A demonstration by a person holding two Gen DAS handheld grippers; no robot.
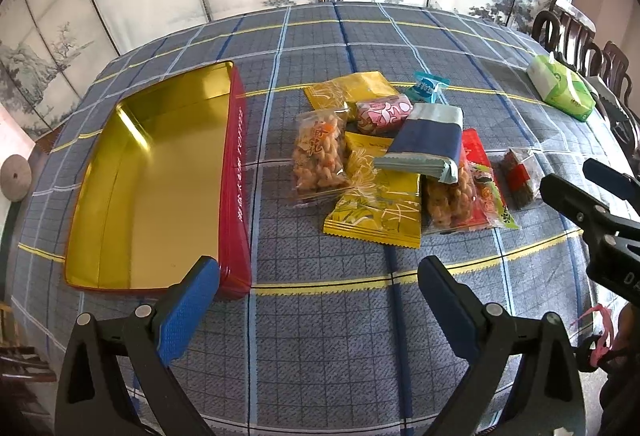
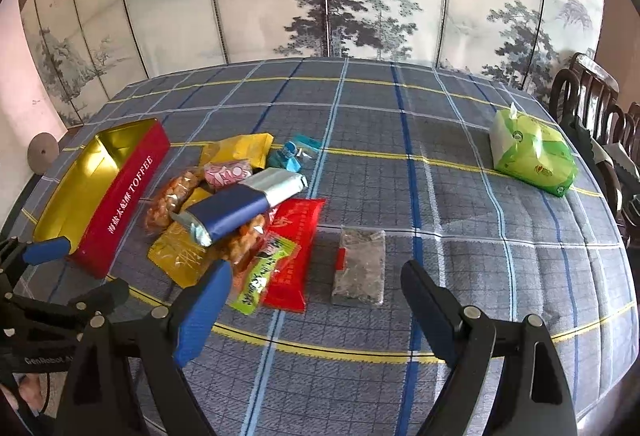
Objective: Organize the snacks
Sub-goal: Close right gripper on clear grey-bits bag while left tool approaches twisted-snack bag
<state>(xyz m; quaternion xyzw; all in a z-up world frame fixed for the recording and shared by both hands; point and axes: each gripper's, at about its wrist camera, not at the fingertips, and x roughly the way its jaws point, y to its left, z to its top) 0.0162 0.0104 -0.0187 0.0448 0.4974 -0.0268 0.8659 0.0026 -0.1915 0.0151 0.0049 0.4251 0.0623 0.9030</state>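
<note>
- Left gripper [image 1: 318, 276] — jaws spread wide, holding nothing, just beside the tin's [image 1: 234, 172] near corner.
- Right gripper [image 2: 316, 282] gapes empty too.
- Snack pile [image 1: 384, 160] lies right of the tin — none inside it.
- Dark packet [image 2: 360, 266] sits apart, further right.

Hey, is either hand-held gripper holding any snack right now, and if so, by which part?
Nothing is held. The left hand-held gripper and right hand-held gripper are both open above the tablecloth, short of the snack pile.

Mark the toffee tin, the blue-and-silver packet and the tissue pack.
toffee tin [image 2: 124, 204]: right wrist view, red side wall.
blue-and-silver packet [image 1: 428, 140]: left wrist view, blue middle.
tissue pack [image 2: 536, 156]: right wrist view, green wrapper.
</note>
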